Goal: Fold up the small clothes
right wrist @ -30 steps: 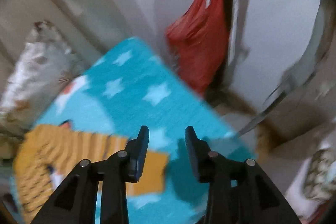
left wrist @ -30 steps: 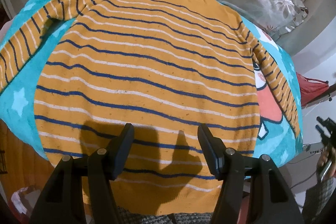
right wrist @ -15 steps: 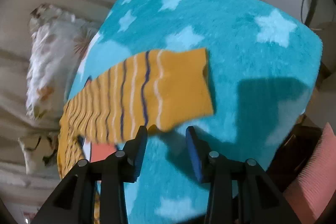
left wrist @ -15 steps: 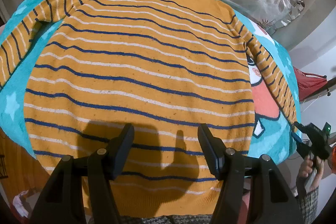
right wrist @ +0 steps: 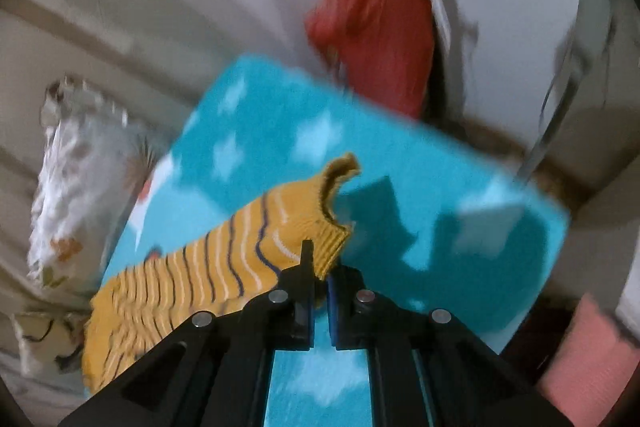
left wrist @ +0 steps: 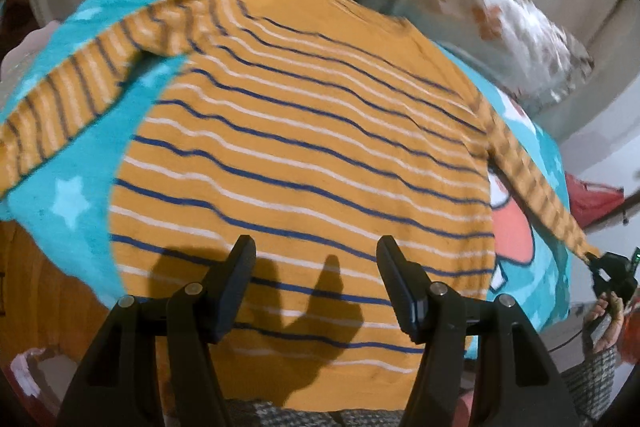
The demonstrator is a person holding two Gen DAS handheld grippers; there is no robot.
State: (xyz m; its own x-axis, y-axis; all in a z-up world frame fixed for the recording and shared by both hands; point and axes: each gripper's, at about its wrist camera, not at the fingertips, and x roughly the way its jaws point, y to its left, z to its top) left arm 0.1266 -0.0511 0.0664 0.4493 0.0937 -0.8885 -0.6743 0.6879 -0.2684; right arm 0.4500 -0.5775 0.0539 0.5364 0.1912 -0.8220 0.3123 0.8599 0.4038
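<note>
Red bag (right wrist: pixel 376 27) behind pinched sleeve cuff (right wrist: pixel 320 227), right view only.

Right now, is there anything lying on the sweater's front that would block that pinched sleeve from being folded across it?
Nothing visible does. The right gripper is shut on the sleeve cuff, and the sweater lies flat on the teal blanket with nothing on it. The left gripper hovers open above the hem, casting only a shadow.

Orange sweater (left wrist: pixel 304 147) with navy and white stripes; turquoise star-patterned blanket (left wrist: pixel 72 203)
</note>
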